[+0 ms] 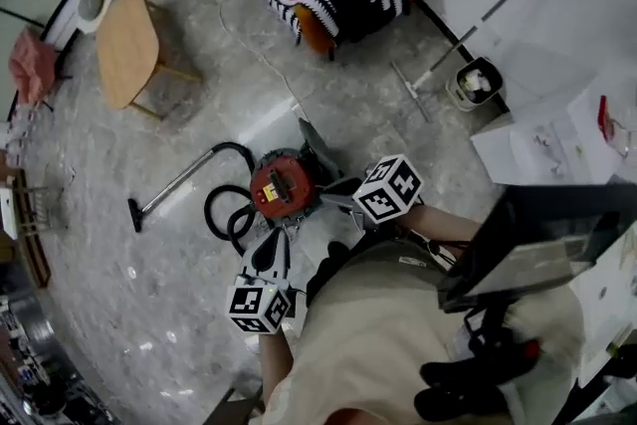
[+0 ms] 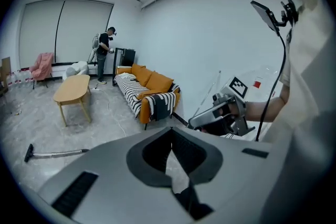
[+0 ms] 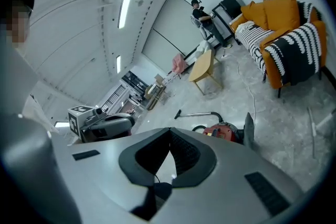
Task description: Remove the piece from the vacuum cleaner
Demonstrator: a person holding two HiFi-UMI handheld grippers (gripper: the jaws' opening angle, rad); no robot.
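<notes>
my left gripper (image 2: 170, 131) and right gripper (image 3: 169, 130) are both clenched on nothing, the red vacuum cleaner (image 1: 282, 186) stands on the floor at 12 o'clock just beyond them, so i judge removal not yet started: reach, grasp and pull remain.

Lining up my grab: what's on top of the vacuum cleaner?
On the vacuum cleaner: a dark panel, nothing loose visible. An upright dark flap covers its far edge.
</notes>
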